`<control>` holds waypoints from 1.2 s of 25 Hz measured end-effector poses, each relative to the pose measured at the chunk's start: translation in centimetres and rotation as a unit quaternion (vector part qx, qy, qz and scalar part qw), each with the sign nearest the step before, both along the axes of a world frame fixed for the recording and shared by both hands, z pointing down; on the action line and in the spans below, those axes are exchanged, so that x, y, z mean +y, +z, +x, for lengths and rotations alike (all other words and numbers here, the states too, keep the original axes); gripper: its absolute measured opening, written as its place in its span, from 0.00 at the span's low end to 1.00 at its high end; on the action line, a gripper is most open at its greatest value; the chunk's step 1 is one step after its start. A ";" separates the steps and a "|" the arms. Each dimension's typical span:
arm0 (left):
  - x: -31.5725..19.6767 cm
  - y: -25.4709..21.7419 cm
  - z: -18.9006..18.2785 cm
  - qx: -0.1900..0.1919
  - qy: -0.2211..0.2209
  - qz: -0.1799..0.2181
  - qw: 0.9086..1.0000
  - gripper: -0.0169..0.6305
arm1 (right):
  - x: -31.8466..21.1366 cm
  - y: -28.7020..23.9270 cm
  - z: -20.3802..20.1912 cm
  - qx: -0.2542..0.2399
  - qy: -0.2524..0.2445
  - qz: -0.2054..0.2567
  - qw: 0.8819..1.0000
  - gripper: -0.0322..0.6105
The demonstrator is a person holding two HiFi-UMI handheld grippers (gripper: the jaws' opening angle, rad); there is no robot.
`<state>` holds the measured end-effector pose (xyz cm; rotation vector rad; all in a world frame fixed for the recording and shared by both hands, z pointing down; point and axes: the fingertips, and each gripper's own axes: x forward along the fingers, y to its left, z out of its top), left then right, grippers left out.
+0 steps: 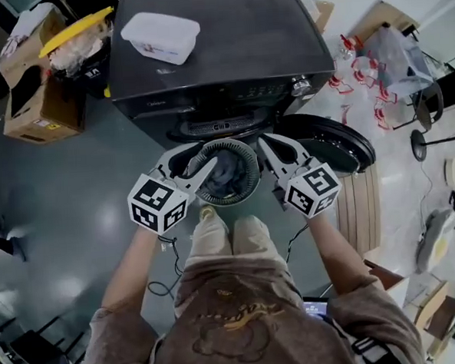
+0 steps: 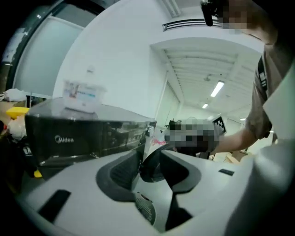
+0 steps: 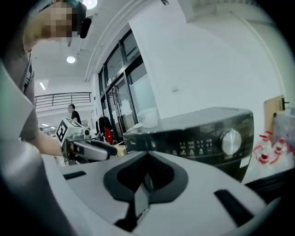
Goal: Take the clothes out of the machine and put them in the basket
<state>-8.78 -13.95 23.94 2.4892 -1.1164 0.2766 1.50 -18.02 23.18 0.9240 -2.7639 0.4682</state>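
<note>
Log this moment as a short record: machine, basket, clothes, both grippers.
washing machine: dark, front-loading
door: swung open
basket: round, grey, in front of the machine, between the two grippers
clothes: dark bundle inside the basket
left gripper: shut on the basket's rim, person's left side
right gripper: shut on the rim, opposite side
white box: lidded, on top of the machine

A lab-like hall: cardboard boxes (image 1: 50, 113), polished floor (image 1: 67, 202).
</note>
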 end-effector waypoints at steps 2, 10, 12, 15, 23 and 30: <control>0.5 -4.6 -0.2 0.014 0.001 -0.004 1.000 0.27 | 0.7 -4.5 -0.7 0.004 -0.004 -0.001 1.000 0.05; 1.0 -18.5 -3.3 0.049 -0.025 0.052 0.997 0.29 | 2.9 -17.5 -2.0 -0.002 0.001 0.029 1.000 0.05; 0.9 -20.0 -3.7 0.049 -0.026 0.065 0.996 0.29 | 3.2 -19.0 -2.0 0.004 0.000 0.042 0.999 0.05; 1.1 -21.3 -3.9 0.042 -0.024 0.077 0.996 0.29 | 3.3 -20.2 -1.9 0.011 0.003 0.054 0.998 0.05; 0.1 -21.2 -3.2 0.034 -0.057 0.103 0.992 0.04 | 1.2 -21.3 -1.6 -0.005 -0.018 0.078 0.997 0.05; -1.8 -18.9 -2.6 0.040 -0.079 0.088 0.992 0.04 | -0.4 -19.7 -0.9 0.000 -0.020 0.084 0.996 0.05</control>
